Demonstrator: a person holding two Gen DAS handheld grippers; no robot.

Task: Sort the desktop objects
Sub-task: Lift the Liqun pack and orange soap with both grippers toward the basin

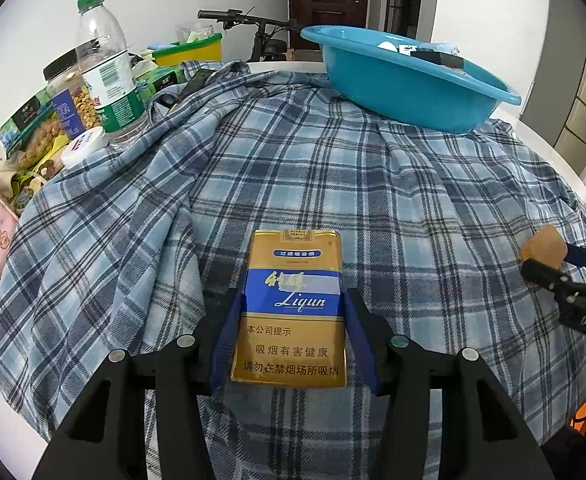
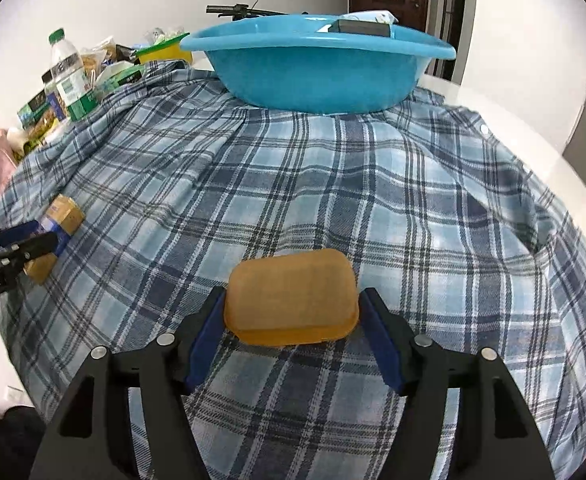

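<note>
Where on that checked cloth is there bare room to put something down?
The widest free patch is the plaid cloth between the blue basin and the two tongs, left holding the cigarette pack, right holding the soap bar. It is crowded around the water bottle and snack packets.

The scene is viewed low and close along each gripper's fingers, toward the far blue basin (image 1: 409, 84) (image 2: 317, 72). The plaid cloth (image 1: 293, 168) (image 2: 293, 184) is shared by both views. The left view is set left of the right view.
</note>
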